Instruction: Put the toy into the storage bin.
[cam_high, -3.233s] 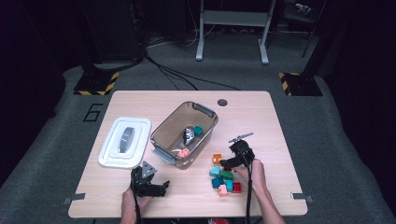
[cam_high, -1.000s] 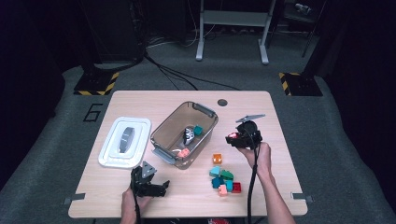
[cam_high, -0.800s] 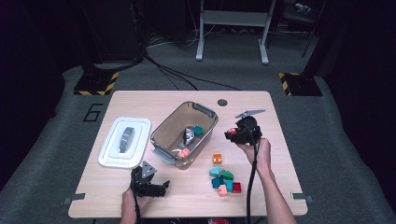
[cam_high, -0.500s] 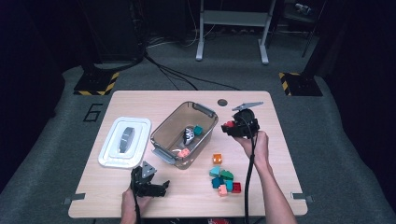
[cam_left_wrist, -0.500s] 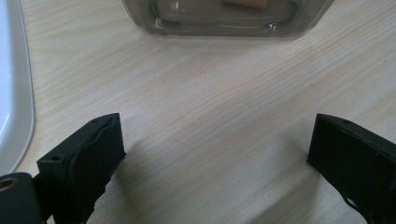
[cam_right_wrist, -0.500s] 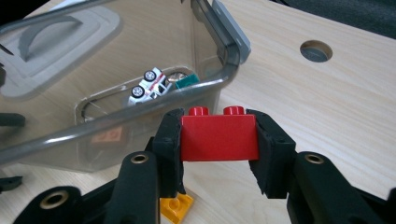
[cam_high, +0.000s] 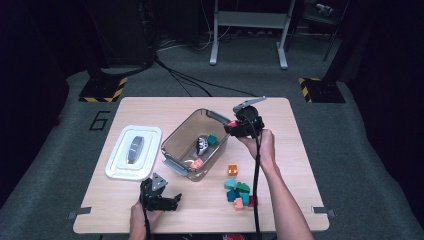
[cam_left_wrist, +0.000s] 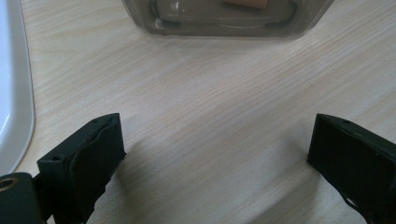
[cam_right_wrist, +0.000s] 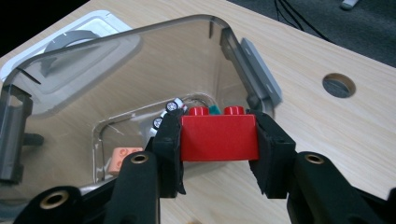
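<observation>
At the far left of the wooden table (cam_high: 295, 150) lies the white lid (cam_high: 134, 151), flat, with rounded corners and a grey handle in its middle. In front of it, near the table edge, your left gripper (cam_high: 161, 199) rests on the wood with its jaws wide apart and nothing between them.

Next comes the clear plastic bin (cam_right_wrist: 116, 84), open on top, with smooth, glossy walls and grey latches. Inside it you see a small toy car (cam_high: 201, 145), a teal block (cam_high: 212, 139) and a peach block (cam_right_wrist: 122, 160).

Your right gripper (cam_right_wrist: 218, 140) hangs at the bin's right rim and is closed on the red brick (cam_right_wrist: 219, 137), one pad on each short end. I judge that this brick is light, hard and stiff, and it will not crush. But its smooth plastic sides can slip, so hold the flat ends squarely, with the studs on top, as you hold it now.

Further right, the loose blocks (cam_high: 239, 192) lie in a small heap on the table, and one orange block (cam_high: 232, 170) sits a little apart.
</observation>
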